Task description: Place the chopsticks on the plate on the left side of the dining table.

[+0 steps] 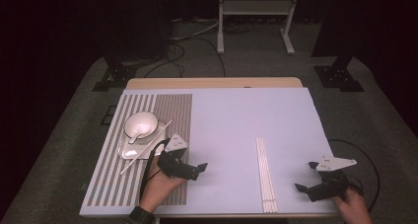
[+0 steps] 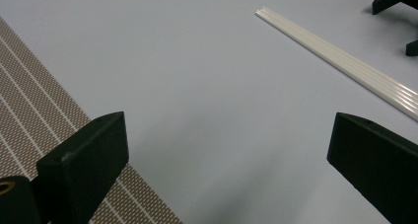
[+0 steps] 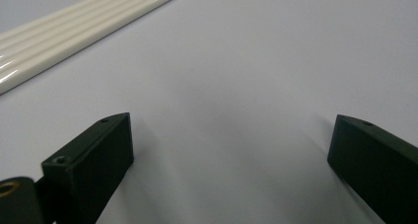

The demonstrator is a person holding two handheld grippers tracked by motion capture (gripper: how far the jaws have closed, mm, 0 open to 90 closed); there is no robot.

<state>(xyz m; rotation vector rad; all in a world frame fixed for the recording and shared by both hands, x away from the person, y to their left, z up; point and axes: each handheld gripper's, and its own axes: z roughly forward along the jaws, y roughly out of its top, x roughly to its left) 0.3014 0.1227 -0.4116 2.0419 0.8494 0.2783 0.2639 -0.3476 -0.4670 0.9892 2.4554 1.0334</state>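
Right gripper view: chopsticks (image 3: 84,21) cut off; right gripper (image 3: 229,169) wide, empty.

Bowl (image 1: 142,123) (spoon inside, perhaps) on striped placemat (image 1: 173,113); floor cables (image 1: 197,31).

This looks like a lab or recording studio rather than a home. A wooden table (image 1: 212,82) covered with a pale blue sheet (image 1: 246,130) stands on grey carpet (image 1: 64,150), ringed by black curtains. Black stand feet (image 1: 340,78), a white metal frame (image 1: 256,17) and loose floor cables (image 1: 192,41) surround it.
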